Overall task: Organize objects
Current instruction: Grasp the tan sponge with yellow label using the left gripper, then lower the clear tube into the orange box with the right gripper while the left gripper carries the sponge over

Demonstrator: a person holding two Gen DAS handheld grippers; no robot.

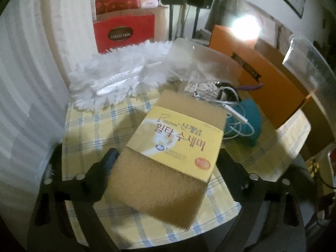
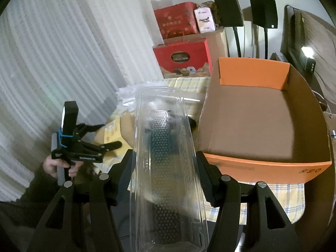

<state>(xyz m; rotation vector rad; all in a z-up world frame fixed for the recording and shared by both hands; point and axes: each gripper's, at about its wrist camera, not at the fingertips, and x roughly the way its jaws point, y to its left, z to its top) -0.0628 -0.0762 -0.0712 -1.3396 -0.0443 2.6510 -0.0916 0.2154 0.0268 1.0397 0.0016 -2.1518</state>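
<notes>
left gripper (image 1: 166, 157): clamped on the sponge pack (image 1: 168, 159), keep it level
right gripper (image 2: 166, 178): squeezing the clear tray (image 2: 168, 168), ease it into the orange box (image 2: 262, 113)

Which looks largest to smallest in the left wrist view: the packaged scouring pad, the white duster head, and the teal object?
1. Packaged scouring pad, though nearness to the camera inflates it.
2. White duster head, close in apparent size, so this order is unsure.
3. Teal object, plainly smallest, partly hidden by white cables.
</notes>
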